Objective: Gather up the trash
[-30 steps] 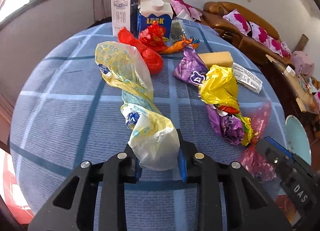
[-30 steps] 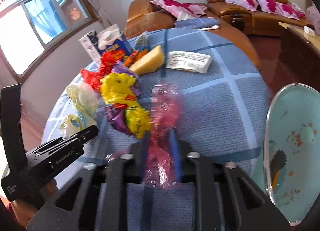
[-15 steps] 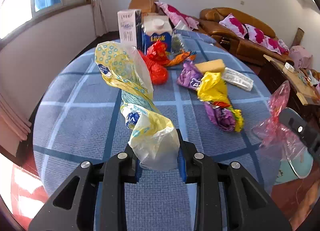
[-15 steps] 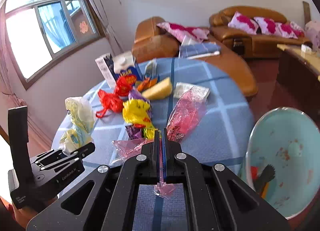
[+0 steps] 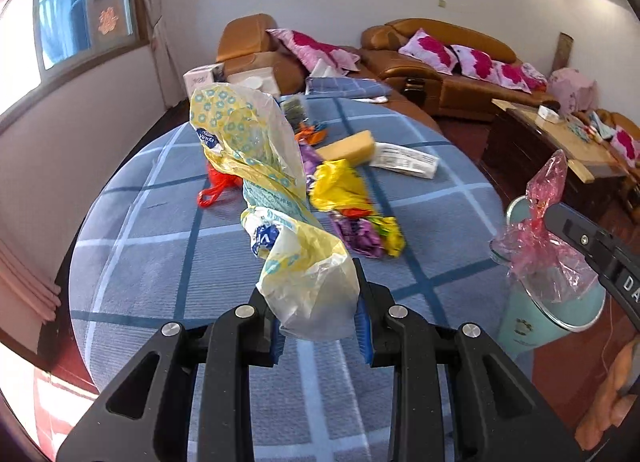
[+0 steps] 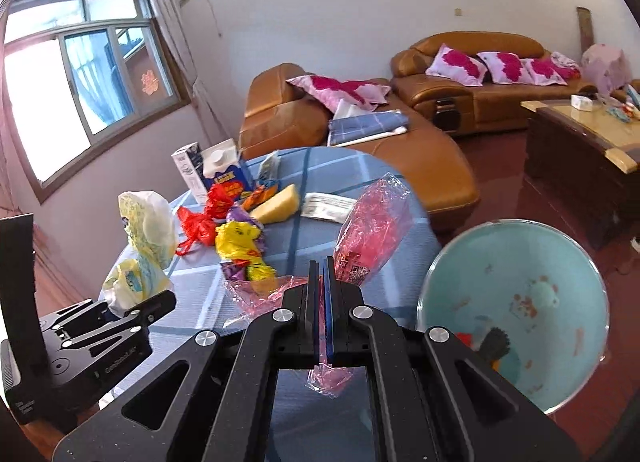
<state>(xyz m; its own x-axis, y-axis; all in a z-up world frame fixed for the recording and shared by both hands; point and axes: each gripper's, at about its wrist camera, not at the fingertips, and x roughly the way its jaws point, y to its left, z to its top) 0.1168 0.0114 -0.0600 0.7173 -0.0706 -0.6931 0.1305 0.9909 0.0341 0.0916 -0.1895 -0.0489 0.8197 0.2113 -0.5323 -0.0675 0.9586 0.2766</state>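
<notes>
- The left gripper pinches the lower end of the yellow bag; its fingers stay partly spread around the crumpled plastic. The bag stands tall above the jaws and looks clear of the table. The grip takes only one loose end, so the slick film may slide out, or the top may flop over and drag through the other wrappers.
- The right gripper has its fingers pressed together on the thin pink wrapper. A tail pokes out behind the jaws and the bulk sticks up ahead of them. So thin a sheet could slip free or tear if it swings.
- The bin sits on the floor just off the table edge, to the right of the pink wrapper, mouth tilted toward the camera. Light plastic falls slowly and drifts; let go short of the bin's rim, either piece would likely land on the floor.
- In the left view the two grippers sit near each other by the bin. Both heading for the same mouth could knock together or tip it.
- More trash lies on the table beyond the bin: a yellow wrapper, a red bag, cartons. A trailing bag could sweep these off.
</notes>
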